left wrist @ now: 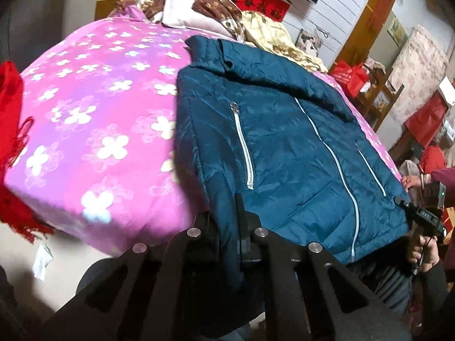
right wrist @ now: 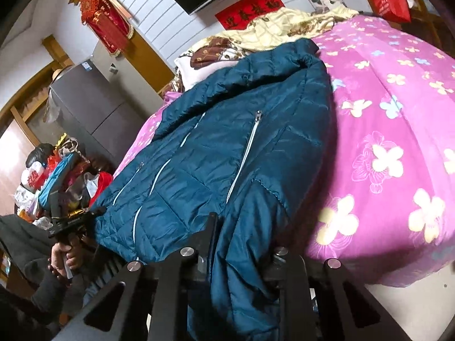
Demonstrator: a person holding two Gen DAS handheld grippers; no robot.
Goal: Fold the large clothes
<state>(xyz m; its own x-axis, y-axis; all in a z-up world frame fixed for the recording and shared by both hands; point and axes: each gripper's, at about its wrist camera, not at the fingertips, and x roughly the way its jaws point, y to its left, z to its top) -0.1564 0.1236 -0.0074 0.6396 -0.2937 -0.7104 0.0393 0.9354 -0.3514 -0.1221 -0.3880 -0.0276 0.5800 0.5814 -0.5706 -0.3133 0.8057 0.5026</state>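
Far left, hanging past the bed's left edge: a red fringed scarf point(left wrist: 11, 147), untouched; next, the bed point(left wrist: 93, 108) under its pink flowered cover, with rumpled bedding point(left wrist: 216, 8) heaped at the head edge.

Spread across the bed, toward its right edge: the teal puffer jacket point(left wrist: 284, 147), front up, centre zip closed, collar toward the head edge, hem hanging over the foot edge.

At the foot edge, left tool point(left wrist: 227, 221) pinched onto the hem at one bottom corner, a fold of jacket between the black fingers; jaws narrow, clamped on cloth.

Right tool point(right wrist: 241, 236) likewise at the other bottom corner, teal cloth bunched between its fingers; narrow, gripping the hem; seen small at the jacket's far corner in the left view.

Sleeves probably tucked under or already turned in, though hard to tell through the fisheye blur.

Progress: early, by the look of it; laid flat and smoothed, both hem corners gripped, no body fold made yet. Left to do: hem carried up toward the collar, then a further fold to a compact bundle.
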